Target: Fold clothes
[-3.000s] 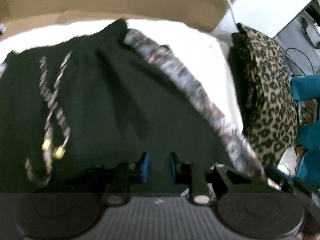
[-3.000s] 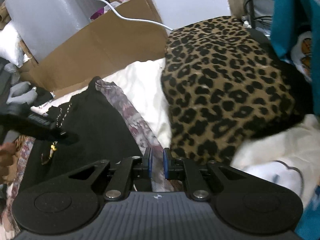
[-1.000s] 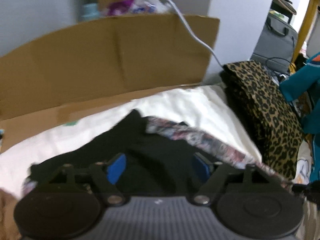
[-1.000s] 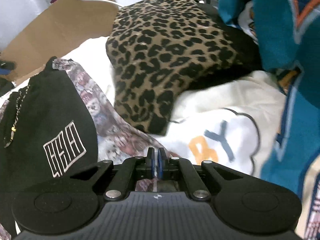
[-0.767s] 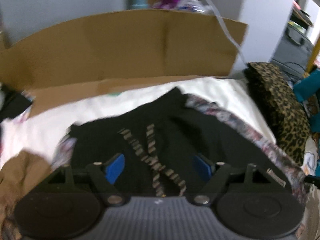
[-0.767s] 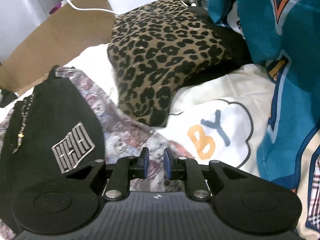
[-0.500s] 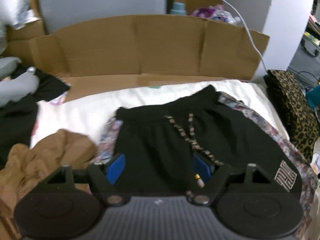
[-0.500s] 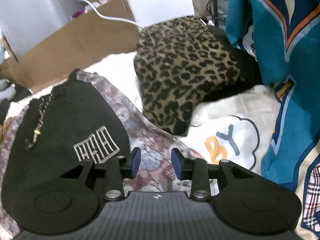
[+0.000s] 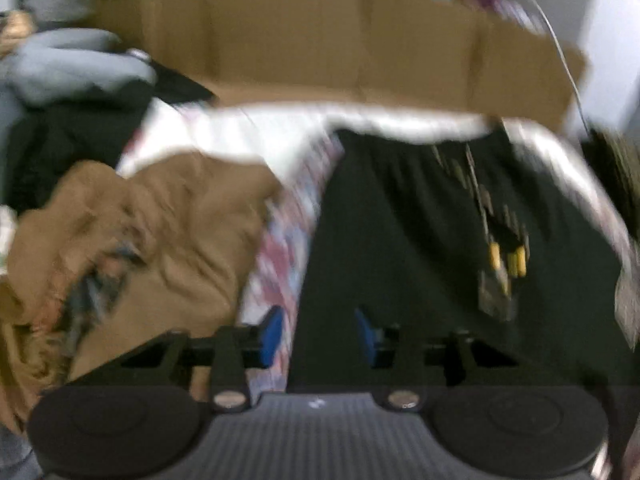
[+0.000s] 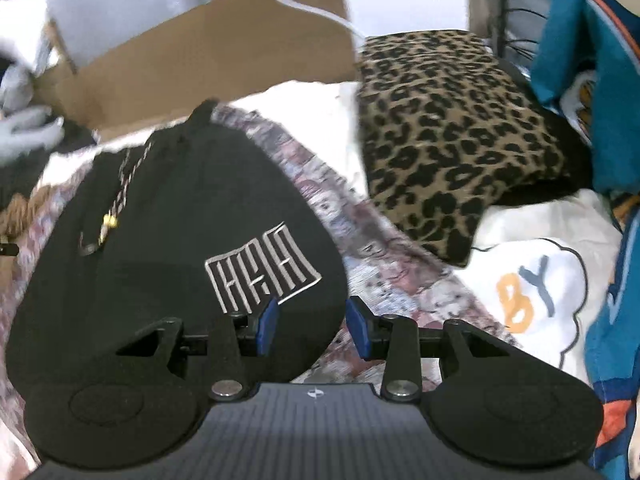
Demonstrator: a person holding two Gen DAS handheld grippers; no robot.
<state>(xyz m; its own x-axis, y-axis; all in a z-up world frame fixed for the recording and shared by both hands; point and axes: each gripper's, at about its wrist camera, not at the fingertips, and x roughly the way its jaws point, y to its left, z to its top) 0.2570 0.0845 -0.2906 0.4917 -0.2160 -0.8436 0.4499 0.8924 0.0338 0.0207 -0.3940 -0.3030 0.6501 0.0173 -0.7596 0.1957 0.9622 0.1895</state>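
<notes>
Shorts [image 10: 172, 248] are lying spread flat on the patterned sheet [image 10: 384, 268], waistband and drawstring [image 9: 496, 240] at the far end, logo [image 10: 262, 268] at the near hem; they're the landmark for everything below. Both grippers have let go: three seconds ago each was nearly pressed together, now both sets of jaws are standing spread with nothing between them. Left gripper [image 9: 318, 336] is hovering over the shorts' near left edge, with the crumpled tan garment [image 9: 152, 240] lying just left of them; this view is blurring. Right gripper [image 10: 308, 326] is sitting over the near right hem, by the logo. Leopard-print stack [image 10: 452, 128] is resting right of the shorts, cardboard [image 10: 208, 44] behind them. Reads as a finished lay-out or a re-grip coming; shorts aren't folded.
</notes>
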